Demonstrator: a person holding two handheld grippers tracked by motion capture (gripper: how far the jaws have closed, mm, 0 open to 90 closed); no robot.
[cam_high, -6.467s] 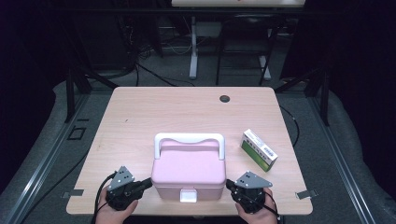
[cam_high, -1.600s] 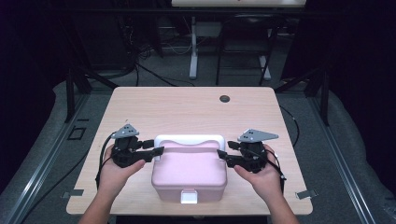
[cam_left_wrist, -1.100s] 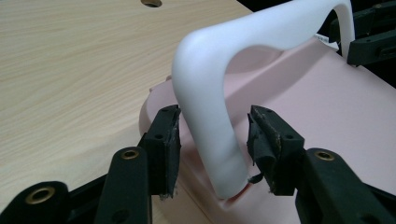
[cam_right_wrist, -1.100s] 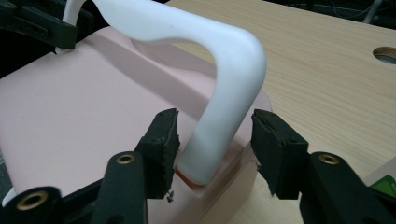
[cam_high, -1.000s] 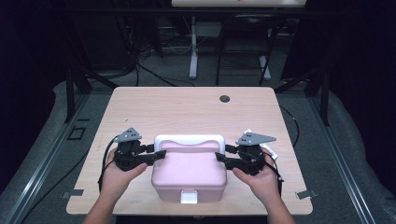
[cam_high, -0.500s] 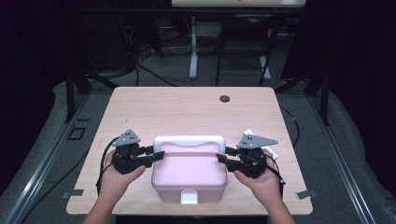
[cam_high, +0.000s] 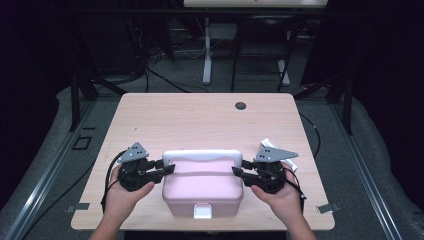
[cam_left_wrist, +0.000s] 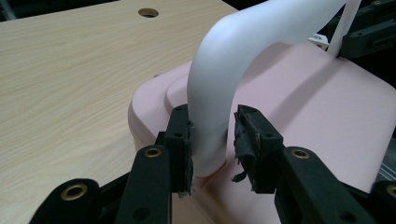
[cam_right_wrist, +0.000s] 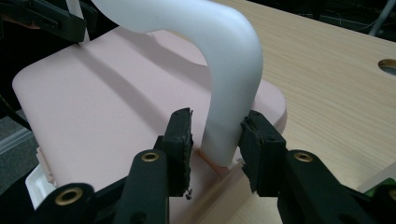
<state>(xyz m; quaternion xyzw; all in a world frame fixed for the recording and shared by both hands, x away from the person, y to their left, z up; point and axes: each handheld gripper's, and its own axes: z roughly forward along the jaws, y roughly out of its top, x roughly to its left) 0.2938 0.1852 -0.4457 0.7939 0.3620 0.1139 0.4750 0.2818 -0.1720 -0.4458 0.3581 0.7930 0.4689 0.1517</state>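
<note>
A pink box (cam_high: 202, 192) with a white arched handle (cam_high: 202, 154) stands at the front middle of the table. My left gripper (cam_high: 169, 169) points in at the handle's left end. In the left gripper view the handle's leg (cam_left_wrist: 210, 116) stands between the jaws of my left gripper (cam_left_wrist: 212, 140); one pad touches it and a thin gap remains at the other. My right gripper (cam_high: 238, 170) mirrors this at the right end, with the handle's leg (cam_right_wrist: 229, 116) between its jaws (cam_right_wrist: 215, 135) and a gap on one side. Both pairs of jaws have just been closing.
The wooden table (cam_high: 200, 120) has a round cable hole (cam_high: 240, 105) near its far edge. A green-and-white carton (cam_high: 293, 165) lies to the right, mostly hidden behind my right gripper. Dark floor and stand legs surround the table.
Both hands came from the table's front edge up to the box's sides. Over the last second they stayed put while each pair of jaws narrowed around an end of the handle.
</note>
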